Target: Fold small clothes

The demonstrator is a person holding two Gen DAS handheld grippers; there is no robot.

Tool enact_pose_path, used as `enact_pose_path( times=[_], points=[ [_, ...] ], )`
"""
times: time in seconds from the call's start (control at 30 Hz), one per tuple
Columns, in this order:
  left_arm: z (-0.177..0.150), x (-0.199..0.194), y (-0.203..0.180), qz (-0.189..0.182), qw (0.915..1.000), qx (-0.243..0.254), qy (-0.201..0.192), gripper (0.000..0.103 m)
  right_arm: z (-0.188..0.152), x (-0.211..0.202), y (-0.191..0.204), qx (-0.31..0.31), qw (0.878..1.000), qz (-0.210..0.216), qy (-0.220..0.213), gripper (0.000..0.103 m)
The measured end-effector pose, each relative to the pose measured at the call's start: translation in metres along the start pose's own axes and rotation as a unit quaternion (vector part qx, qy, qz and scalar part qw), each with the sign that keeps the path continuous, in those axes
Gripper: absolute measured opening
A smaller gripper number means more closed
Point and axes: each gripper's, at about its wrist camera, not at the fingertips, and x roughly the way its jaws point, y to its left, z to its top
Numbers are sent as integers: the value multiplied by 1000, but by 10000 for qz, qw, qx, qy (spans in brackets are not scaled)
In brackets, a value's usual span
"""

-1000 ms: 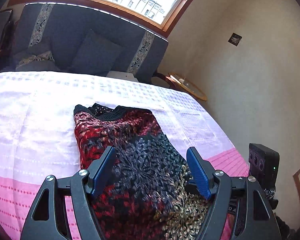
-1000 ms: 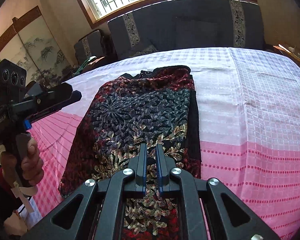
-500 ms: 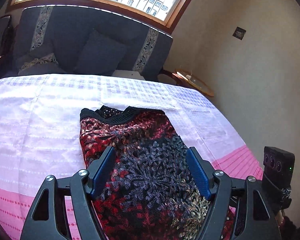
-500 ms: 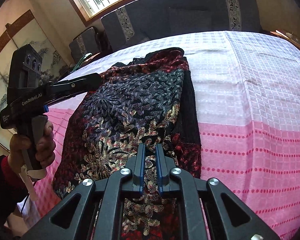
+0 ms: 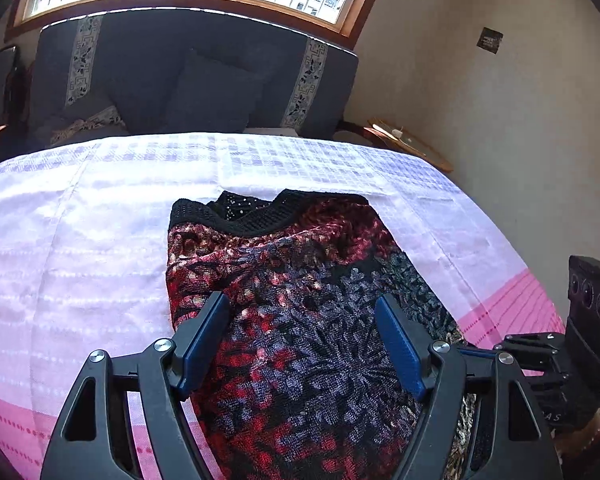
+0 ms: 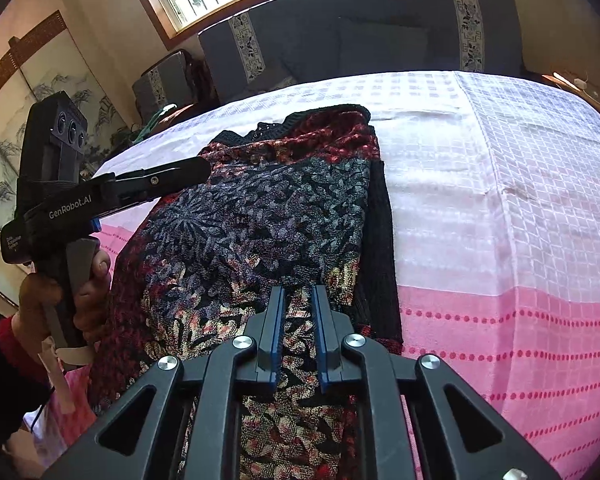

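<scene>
A red, black and purple patterned knit garment (image 5: 300,280) lies folded lengthwise on the white and pink cloth-covered table (image 5: 80,260), its black collar (image 5: 236,212) at the far end. My left gripper (image 5: 300,320) hovers open above the garment's near half with nothing between its blue pads (image 5: 396,340). In the right wrist view the same garment (image 6: 268,208) lies ahead, and a hand holds the left gripper (image 6: 200,170) over its left edge. My right gripper (image 6: 298,300) is shut, with only a narrow slit between the fingers, just above the garment's gold-patterned part and pinching nothing.
A dark blue sofa (image 5: 196,76) with cushions stands behind the table under a window. A small wooden side table (image 5: 408,140) sits at the far right by the wall. A painted folding screen (image 6: 28,92) stands on the left. The table's cloth (image 6: 500,200) stretches bare to the right of the garment.
My left gripper has sunk and come forward over the garment, its tip now above the left edge. My right gripper has hardly shifted and stays shut.
</scene>
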Motion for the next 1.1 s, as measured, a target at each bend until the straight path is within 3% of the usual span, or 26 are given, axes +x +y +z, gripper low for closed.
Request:
enact_pose_path(
  times=[0.13,0.3,0.43,0.53,0.73,0.87,1.1],
  points=[
    [-2,-31,-12,148,9997,67,-197,75,-5,-24,-3,160,9995,169,-207,18],
    [-20,-83,-30,960,9918,438,-720,78,-34,-65,0,168,9979,283,-555,33],
    [-41,-105,-44,1595,9807,812,-790,80,-63,-78,-1,159,9982,5,-581,45],
    [-55,-116,-54,1872,9738,1047,-759,81,-74,-81,-6,260,9974,-309,-594,45],
    [-72,-129,-75,2051,9665,1325,-786,82,-80,-89,-20,681,9942,-387,-738,47],
    [-78,-131,-87,2151,9618,1487,-810,82,-77,-87,-25,836,9922,-490,-791,57],
    [-83,-124,-95,2260,9577,1606,-770,83,-70,-77,-28,964,9915,-553,-678,58]
  ],
)
